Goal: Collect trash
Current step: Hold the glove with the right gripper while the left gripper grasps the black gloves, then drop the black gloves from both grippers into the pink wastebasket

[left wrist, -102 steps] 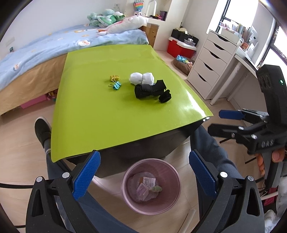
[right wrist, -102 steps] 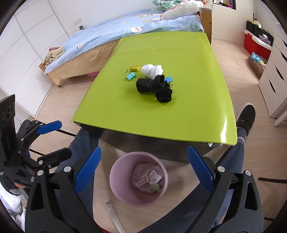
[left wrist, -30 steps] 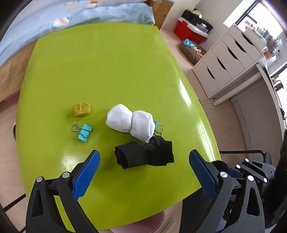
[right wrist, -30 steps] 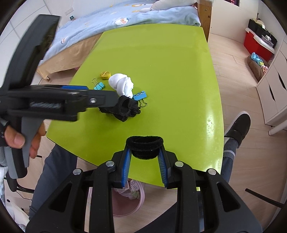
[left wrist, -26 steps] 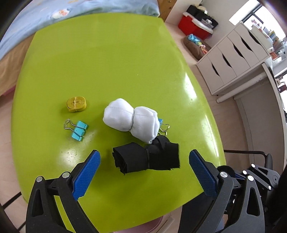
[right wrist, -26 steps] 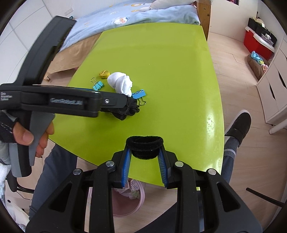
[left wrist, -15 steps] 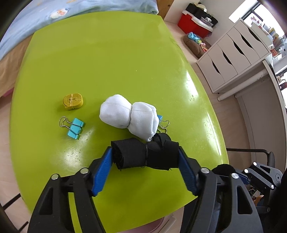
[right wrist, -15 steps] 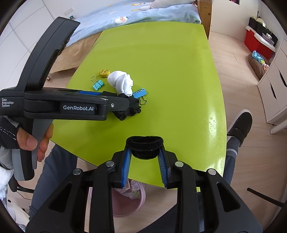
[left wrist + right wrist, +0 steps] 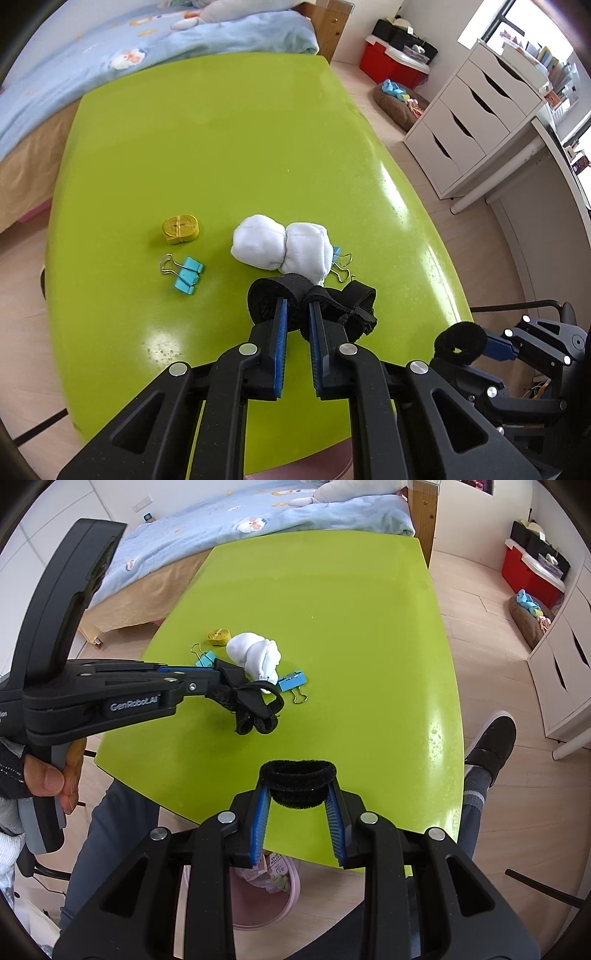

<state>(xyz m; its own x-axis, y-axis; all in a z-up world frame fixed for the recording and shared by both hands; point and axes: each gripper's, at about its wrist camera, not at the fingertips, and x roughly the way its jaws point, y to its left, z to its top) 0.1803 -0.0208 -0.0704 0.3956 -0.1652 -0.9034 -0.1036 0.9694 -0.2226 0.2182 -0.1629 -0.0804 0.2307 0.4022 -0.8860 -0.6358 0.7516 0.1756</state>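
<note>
My left gripper (image 9: 295, 306) has its jaws closing, and the blue pads squeeze the middle of a black cloth bundle (image 9: 354, 306) on the green table (image 9: 221, 129). From the right wrist view the black cloth bundle (image 9: 255, 709) hangs from the left gripper (image 9: 225, 681), slightly above the tabletop. My right gripper (image 9: 297, 786) is shut on a black fuzzy band (image 9: 297, 771) over the table's near edge. Just behind the bundle lies a white rolled sock pair (image 9: 280, 251).
On the table lie a yellow tape roll (image 9: 181, 229), a blue binder clip (image 9: 186, 275) and another blue clip (image 9: 291, 681). A pink bin (image 9: 258, 897) with trash stands under the near edge. A bed (image 9: 110, 48) and white drawers (image 9: 476, 122) flank the table. A person's shoe (image 9: 487, 746) is at right.
The left gripper's jaws went from wide open around the black bundle to pinched on its middle, bunching the cloth. The right gripper kept still with the band.
</note>
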